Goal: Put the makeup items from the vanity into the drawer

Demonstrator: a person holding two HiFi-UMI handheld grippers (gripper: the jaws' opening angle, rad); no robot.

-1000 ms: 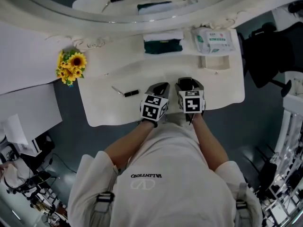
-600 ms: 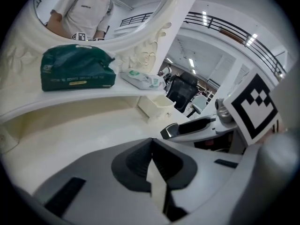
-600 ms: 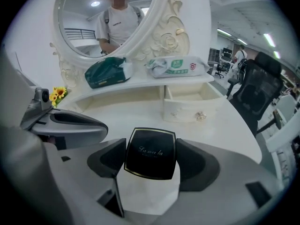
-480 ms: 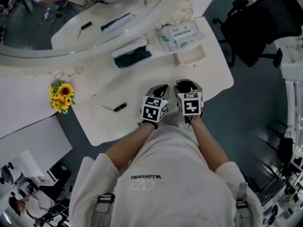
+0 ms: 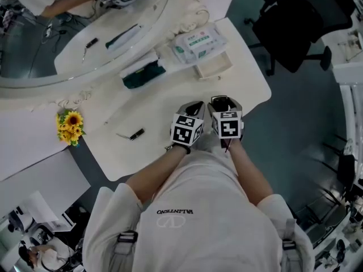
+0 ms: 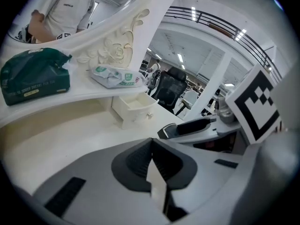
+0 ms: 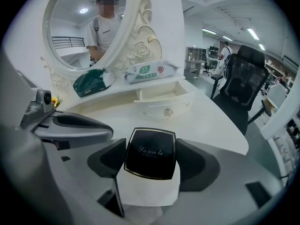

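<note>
Plausibly, the black compact (image 7: 151, 150), clamped by its edges in the right gripper (image 7: 150, 157) over the near edge of the desk (image 7: 211, 125), could snag the front wall of the open drawer (image 7: 164, 108) and slip out, since the left gripper (image 6: 152, 161), clenched on nothing, offers no support.

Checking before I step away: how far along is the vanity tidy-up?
Done: the small drawer is open, nothing visible inside. In hand: right gripper clamps a black compact; left gripper is shut, empty. Left: the black stick-shaped item on the vanity top.
</note>
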